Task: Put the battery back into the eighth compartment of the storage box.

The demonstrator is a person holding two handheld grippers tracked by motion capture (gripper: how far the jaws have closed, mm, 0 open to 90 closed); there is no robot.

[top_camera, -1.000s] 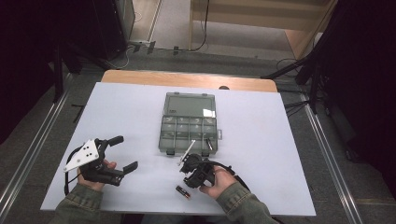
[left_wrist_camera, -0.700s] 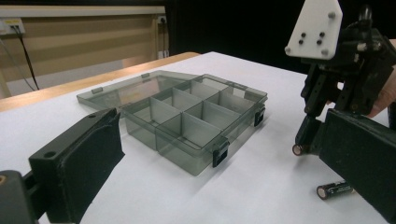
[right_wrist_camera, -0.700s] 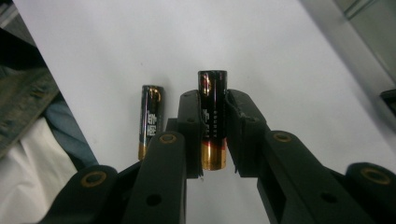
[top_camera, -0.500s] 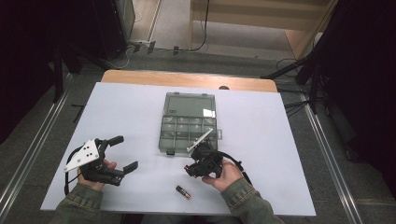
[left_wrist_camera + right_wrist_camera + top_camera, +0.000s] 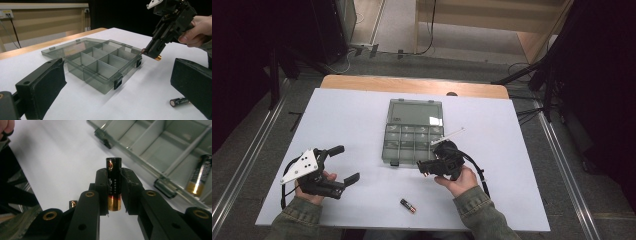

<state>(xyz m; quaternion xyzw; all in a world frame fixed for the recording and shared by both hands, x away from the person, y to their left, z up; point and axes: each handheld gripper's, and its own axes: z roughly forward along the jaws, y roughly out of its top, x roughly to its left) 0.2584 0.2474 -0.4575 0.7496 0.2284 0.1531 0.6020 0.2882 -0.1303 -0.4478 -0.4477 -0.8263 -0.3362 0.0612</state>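
Beside the box's near edge, the right gripper (image 5: pixel 428 167) pinched a battery (image 5: pixel 114 185) between closed jaws, off the table.
Its own view alone showed another battery (image 5: pixel 200 175) inside the box (image 5: pixel 412 131); a third battery (image 5: pixel 408 205) lay loose; the left gripper (image 5: pixel 343 164) rested wide open, empty.

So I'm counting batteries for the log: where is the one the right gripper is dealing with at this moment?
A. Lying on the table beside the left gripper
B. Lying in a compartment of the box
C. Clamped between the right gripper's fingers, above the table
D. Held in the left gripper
C: the right gripper view shows the battery pinched between the right gripper fingers, near the box; another battery lies loose on the table.
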